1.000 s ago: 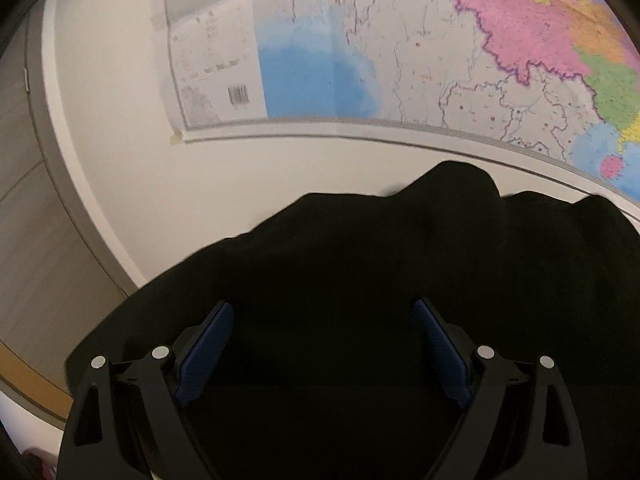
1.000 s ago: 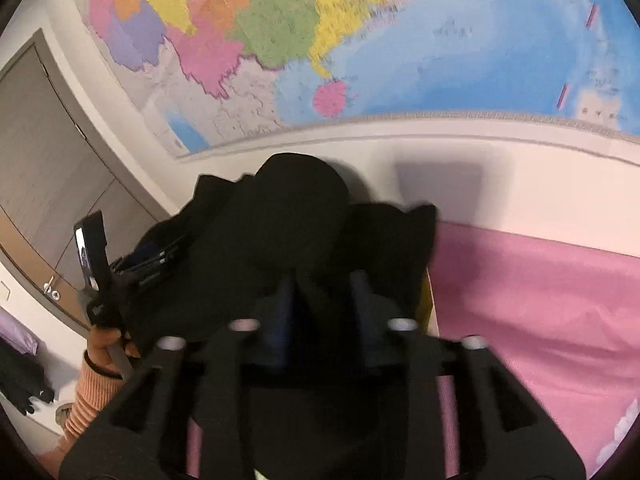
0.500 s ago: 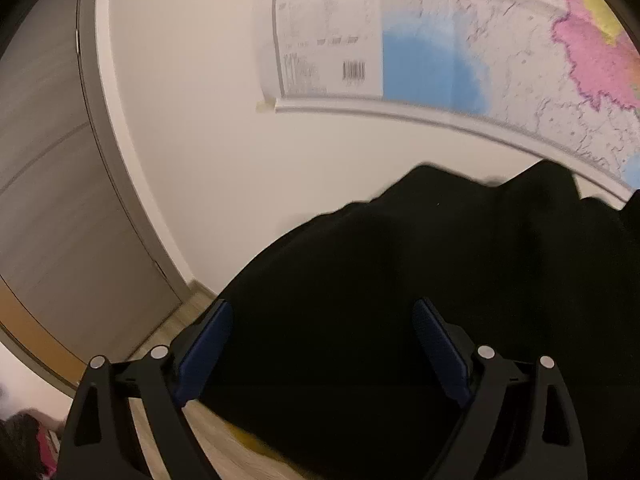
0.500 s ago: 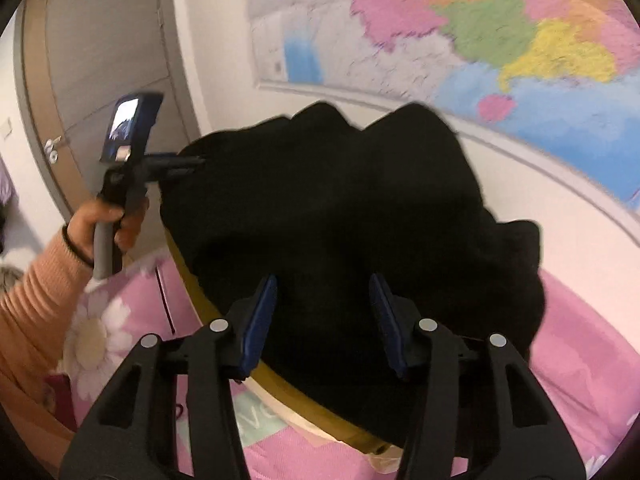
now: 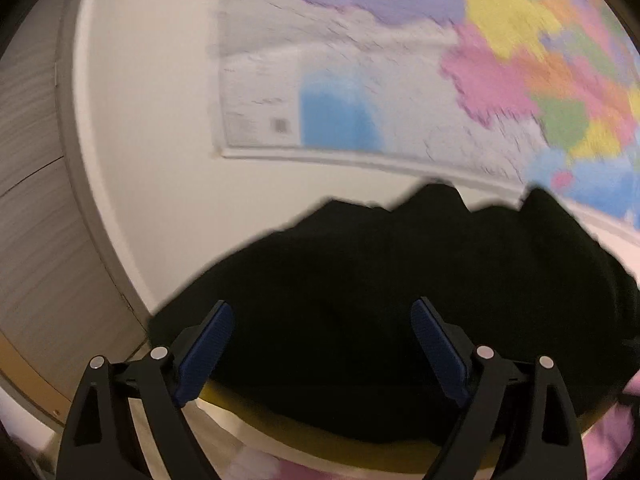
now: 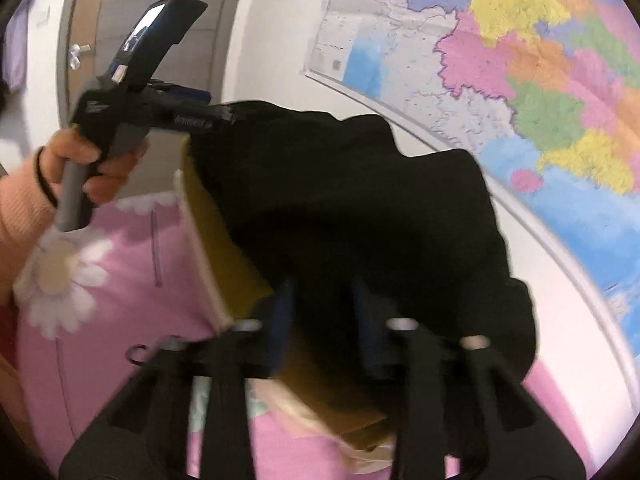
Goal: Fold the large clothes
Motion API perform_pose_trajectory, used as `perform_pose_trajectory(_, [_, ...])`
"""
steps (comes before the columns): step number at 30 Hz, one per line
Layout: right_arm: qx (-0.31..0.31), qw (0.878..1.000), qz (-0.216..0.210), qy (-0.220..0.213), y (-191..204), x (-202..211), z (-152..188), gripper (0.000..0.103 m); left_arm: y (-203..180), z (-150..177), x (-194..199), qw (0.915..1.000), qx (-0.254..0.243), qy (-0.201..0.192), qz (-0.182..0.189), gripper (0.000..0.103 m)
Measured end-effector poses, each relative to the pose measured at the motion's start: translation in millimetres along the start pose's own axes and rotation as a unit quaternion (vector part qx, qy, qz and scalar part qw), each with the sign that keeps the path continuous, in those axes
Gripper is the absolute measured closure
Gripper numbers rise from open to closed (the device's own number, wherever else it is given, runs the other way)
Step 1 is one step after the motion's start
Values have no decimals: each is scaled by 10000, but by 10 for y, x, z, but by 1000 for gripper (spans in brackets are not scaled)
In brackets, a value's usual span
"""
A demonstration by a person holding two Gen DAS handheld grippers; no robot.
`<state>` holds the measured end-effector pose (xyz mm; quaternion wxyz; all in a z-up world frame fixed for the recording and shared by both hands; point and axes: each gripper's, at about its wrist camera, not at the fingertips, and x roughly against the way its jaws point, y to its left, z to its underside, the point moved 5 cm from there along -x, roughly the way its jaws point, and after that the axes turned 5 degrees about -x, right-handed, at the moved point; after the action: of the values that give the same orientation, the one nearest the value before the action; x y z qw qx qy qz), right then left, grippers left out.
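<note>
I see the black garment (image 6: 360, 216) heaped on the yellow board (image 6: 236, 264), stretching from my left gripper (image 5: 320, 344) – fingers wide apart – to my right gripper (image 6: 320, 320), just closed and nipping its near edge.

Garment (image 6: 360, 216) lies on board (image 6: 224, 240), board on bedspread (image 6: 120, 280). Wall map (image 6: 540, 80) behind garment; door (image 6: 92, 40) left of garment.
</note>
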<state>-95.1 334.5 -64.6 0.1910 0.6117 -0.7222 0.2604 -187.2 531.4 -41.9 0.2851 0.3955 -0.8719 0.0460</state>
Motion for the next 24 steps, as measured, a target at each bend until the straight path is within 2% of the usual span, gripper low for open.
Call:
perform_pose_trajectory(1, [-138, 9998, -165, 24, -35, 44, 6, 96, -41, 45, -74, 9999, -35, 87, -40, 15])
perform_pose_trajectory(5, [-250, 9987, -441, -10, -60, 276, 60, 101, 17, 140, -296, 9984, 375, 415, 19, 16])
perform_pose_trajectory(7, [-417, 9969, -663, 95, -85, 309, 139, 101, -2, 128, -291, 9987, 320, 394, -68, 16])
perform_pose_trajectory(9, [-441, 9967, -629, 248, -95, 286, 229, 99, -14, 116, -285, 9988, 234, 406, -159, 17])
perform_pose_trajectory(12, [-909, 9920, -870, -87, -233, 474, 210, 88, 22, 121, -249, 9987, 309, 383, -159, 18])
perform_pose_trajectory(13, [-1089, 9898, -882, -259, -308, 559, 194, 80, 39, 114, -186, 9989, 321, 294, -165, 18])
perform_pose_trajectory(16, [-1720, 9816, -614, -565, -663, 634, 132, 75, 18, 67, -17, 9996, 231, 9, -142, 18])
perform_pose_trajectory(18, [-2218, 9722, -483, -568, -903, 569, 130, 71, -50, 23, 48, 9998, 131, -118, -25, 18])
perform_pose_trajectory(19, [-2476, 9666, -367, -545, -1038, 505, 137, 62, -108, 11, 89, 9999, 42, -155, 39, 18])
perform_pose_trajectory(20, [-2658, 9624, -233, -504, -1147, 442, 146, 57, -157, -10, 98, 9998, -28, -171, 50, 18])
perform_pose_trajectory(21, [-2880, 9564, -147, -470, -1273, 361, 148, 57, -220, -24, 114, 9997, -96, -187, 112, 18])
perform_pose_trajectory(24, [-3330, 9417, -329, -348, -1502, 147, 121, 57, -343, -54, 108, 9994, -197, -181, 226, 18])
